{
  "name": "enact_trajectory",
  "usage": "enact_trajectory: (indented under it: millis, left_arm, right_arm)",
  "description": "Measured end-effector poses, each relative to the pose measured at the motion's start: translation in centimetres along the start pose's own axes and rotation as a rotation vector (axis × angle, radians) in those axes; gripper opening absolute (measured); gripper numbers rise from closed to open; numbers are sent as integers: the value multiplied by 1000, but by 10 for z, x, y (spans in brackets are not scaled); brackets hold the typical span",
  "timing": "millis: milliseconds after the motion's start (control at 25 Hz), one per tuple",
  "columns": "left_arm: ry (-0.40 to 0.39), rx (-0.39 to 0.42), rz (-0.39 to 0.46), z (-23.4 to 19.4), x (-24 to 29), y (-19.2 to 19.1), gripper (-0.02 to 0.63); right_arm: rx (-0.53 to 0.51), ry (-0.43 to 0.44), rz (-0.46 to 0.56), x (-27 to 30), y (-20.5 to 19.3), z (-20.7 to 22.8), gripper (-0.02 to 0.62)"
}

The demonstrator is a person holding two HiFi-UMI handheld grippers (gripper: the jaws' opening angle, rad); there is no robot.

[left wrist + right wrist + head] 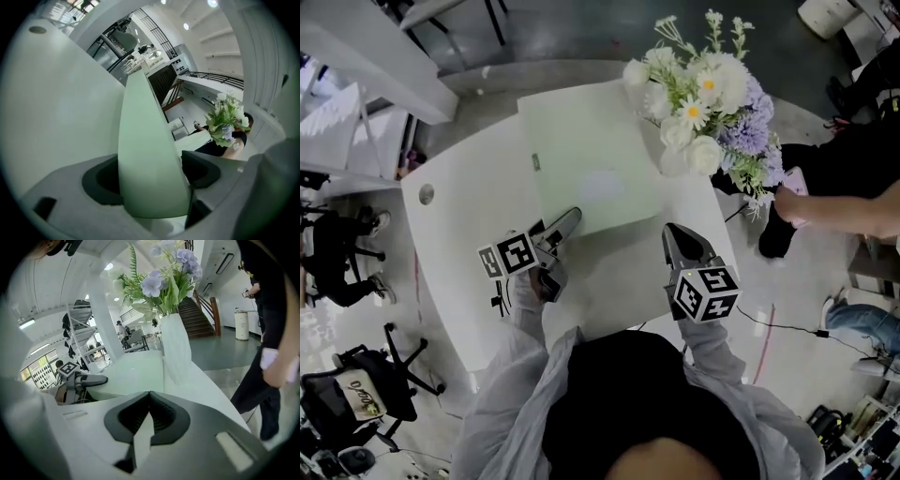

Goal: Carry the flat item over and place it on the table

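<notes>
The flat item is a pale green board [591,159] lying on the white table [469,253], its far edge reaching past the table's back. My left gripper [565,223] is at the board's near left corner. In the left gripper view the board's edge [145,154] stands between the jaws, with a gap to each dark pad, so the gripper is open. My right gripper [673,234] hovers just off the near right corner, its fingers closed to a point with nothing held. In the right gripper view its pads [157,416] meet, and the board [131,373] lies ahead.
A white vase of white and purple flowers [703,103] stands on the table at the board's right edge, close to my right gripper. A person's arm [844,202] reaches in from the right. Office chairs [337,248] stand on the floor to the left.
</notes>
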State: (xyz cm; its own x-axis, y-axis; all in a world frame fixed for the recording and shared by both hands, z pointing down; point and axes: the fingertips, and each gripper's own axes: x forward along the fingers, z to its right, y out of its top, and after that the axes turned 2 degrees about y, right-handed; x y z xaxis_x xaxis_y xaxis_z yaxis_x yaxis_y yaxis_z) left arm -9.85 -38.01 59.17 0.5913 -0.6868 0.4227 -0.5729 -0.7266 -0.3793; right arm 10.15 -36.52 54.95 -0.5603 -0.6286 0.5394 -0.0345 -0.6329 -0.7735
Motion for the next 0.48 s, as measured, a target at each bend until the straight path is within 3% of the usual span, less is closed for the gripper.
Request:
enact_trajectory:
  millis: [200, 320, 400, 480]
  left_arm:
    - [163, 110, 10, -23, -7, 3, 414]
    - [277, 267, 9, -32, -14, 7, 345]
    - [293, 316, 0, -30, -14, 8, 336]
    - [287, 314, -7, -30, -14, 8, 334]
  right_arm:
    - [-7, 2, 1, -1, 0, -1, 9]
    - [-11, 5, 1, -2, 0, -2, 9]
    - [-13, 7, 0, -2, 0, -3, 8]
    - [-16, 12, -2, -2, -1, -5, 9]
